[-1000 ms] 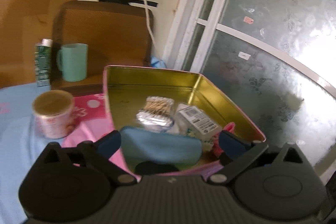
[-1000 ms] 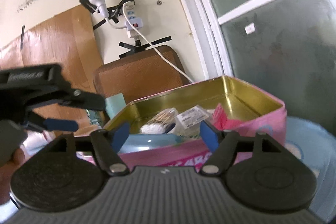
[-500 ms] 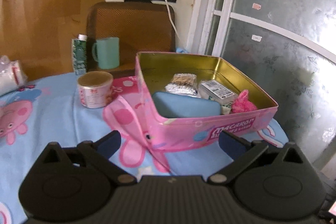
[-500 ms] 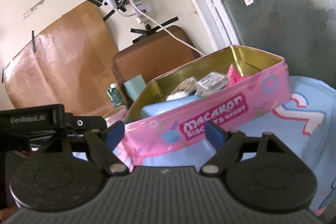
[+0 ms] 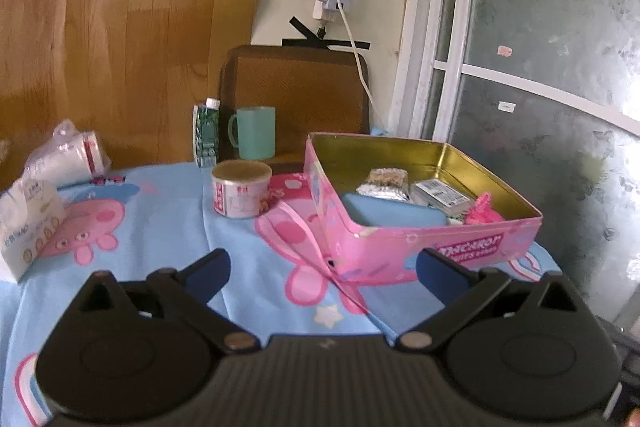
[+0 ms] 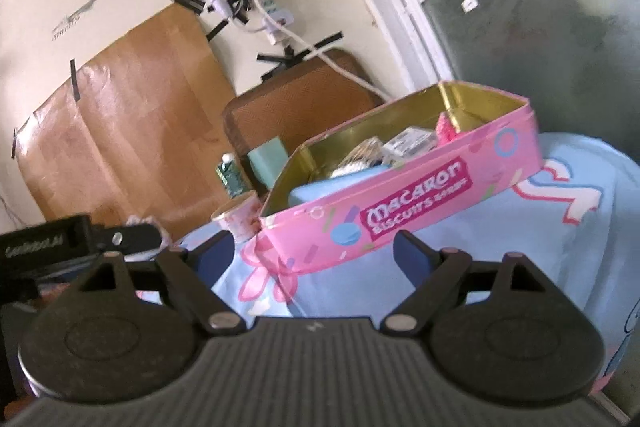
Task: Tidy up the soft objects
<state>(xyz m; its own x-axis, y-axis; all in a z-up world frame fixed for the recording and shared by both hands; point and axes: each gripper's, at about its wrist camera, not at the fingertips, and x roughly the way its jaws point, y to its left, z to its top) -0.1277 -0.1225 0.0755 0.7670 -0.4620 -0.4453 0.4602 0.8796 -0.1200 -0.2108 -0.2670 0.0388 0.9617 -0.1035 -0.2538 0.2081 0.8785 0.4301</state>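
A pink biscuit tin point(image 5: 420, 255) stands open on the blue cartoon cloth point(image 5: 168, 235). Inside it lie a blue soft pouch point(image 5: 392, 213), a cotton-swab pack point(image 5: 386, 183), a white box point(image 5: 440, 197) and a pink fluffy piece point(image 5: 486, 213). My left gripper point(image 5: 323, 263) hovers open over the cloth just in front of the tin, with nothing between its fingers. In the right wrist view, the tin point(image 6: 400, 211) and the pouch point(image 6: 332, 185) lie ahead of my right gripper point(image 6: 312, 247). Its jaws are opening and hold nothing.
A white tissue pack point(image 5: 28, 223) and a bagged white roll point(image 5: 68, 159) lie at the cloth's left. A small can point(image 5: 240, 195), a green cup point(image 5: 256, 133) and a green carton point(image 5: 207, 135) stand behind. A glass door point(image 5: 540, 107) borders the right.
Both grippers have drawn back from over the tin to in front of it, so its pink front wall now shows. The right jaws have spread a little wider.
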